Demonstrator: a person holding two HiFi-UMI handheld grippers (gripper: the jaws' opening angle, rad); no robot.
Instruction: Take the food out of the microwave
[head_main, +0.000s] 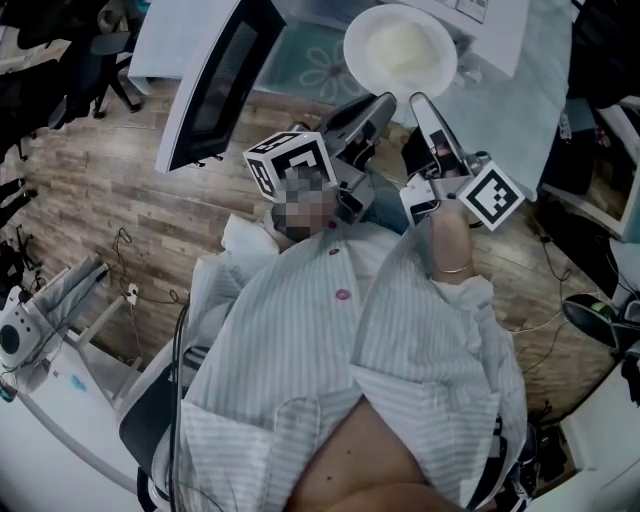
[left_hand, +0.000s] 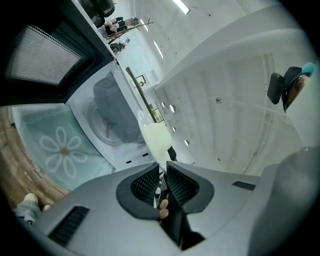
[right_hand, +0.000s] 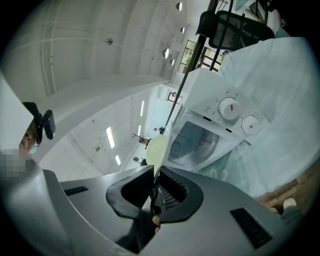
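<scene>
A white plate (head_main: 400, 50) with pale food on it hangs in front of the white microwave (head_main: 490, 30), outside its cavity. Both grippers hold its near rim. My left gripper (head_main: 386, 100) is shut on the rim at the left, my right gripper (head_main: 416, 100) on the rim at the right. In the left gripper view the plate (left_hand: 156, 140) stands edge-on between the jaws of the left gripper (left_hand: 164, 167), with the open cavity (left_hand: 112, 125) behind it. The right gripper view shows the plate (right_hand: 156, 151) pinched by the right gripper (right_hand: 154, 172), beside the microwave's knobs (right_hand: 228, 107).
The microwave door (head_main: 215, 80) hangs open to the left of the plate. A pale cloth with a flower print (head_main: 320, 60) covers the table under the microwave. Office chairs (head_main: 110, 60) stand at the far left, and cables (head_main: 560, 300) lie on the wooden floor.
</scene>
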